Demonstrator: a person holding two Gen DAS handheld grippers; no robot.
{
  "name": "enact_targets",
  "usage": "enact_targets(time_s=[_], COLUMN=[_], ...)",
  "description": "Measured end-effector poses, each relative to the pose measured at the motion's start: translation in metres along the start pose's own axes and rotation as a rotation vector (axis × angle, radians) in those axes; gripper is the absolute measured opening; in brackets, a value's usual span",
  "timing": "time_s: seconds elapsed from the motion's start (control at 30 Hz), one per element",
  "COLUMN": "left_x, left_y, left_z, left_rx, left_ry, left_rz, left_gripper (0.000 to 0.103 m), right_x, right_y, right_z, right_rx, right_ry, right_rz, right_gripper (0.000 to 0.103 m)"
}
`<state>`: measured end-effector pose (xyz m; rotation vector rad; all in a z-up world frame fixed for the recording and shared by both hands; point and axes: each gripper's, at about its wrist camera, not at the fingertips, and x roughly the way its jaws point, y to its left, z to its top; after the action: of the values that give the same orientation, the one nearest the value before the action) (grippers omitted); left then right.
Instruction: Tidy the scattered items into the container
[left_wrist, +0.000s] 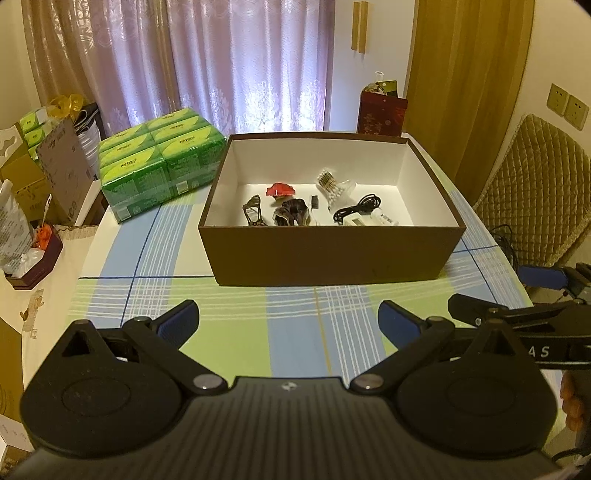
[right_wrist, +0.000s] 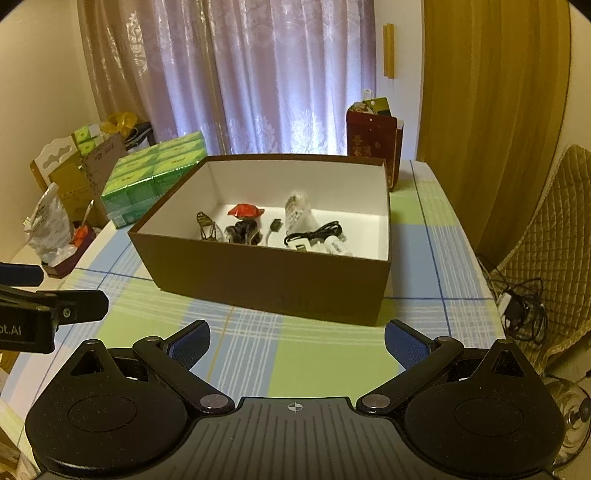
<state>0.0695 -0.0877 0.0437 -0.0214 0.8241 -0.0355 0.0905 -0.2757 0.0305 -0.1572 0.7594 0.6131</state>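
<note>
Both claws hang released and empty over the checked cloth of the desk, the left claw and the right claw each with its blue pads spread wide, side by side just in front of the brown box. Inside the box, on its white floor, lie a red wrapper, a dark hair clip, a dark scrunchie, a clear bag of white beads and a black cable with a white charger. A green pack of tissues stands just left of the box, and a dark red gift bag behind it.
</note>
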Motion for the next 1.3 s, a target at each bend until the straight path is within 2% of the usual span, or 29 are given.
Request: enact_targets(time_s=[0.33,1.3], left_x=[-0.01,-0.027], left_y=[-0.005,-0.032], left_z=[-0.014,-0.039], left_rx=[0.003,0.009], left_ry=[0.005,0.009], left_rz=[0.023,0.029], left_gripper=[0.102,0.102], right_x=[-0.012,-0.036], right_y=[-0.003,-0.01], right_z=[-0.009,-0.039], right_rx=[-0.002,-0.011], right_ry=[-0.002,-0.005], right_rz=[0.005,0.019], right_gripper=[0.103,0.103])
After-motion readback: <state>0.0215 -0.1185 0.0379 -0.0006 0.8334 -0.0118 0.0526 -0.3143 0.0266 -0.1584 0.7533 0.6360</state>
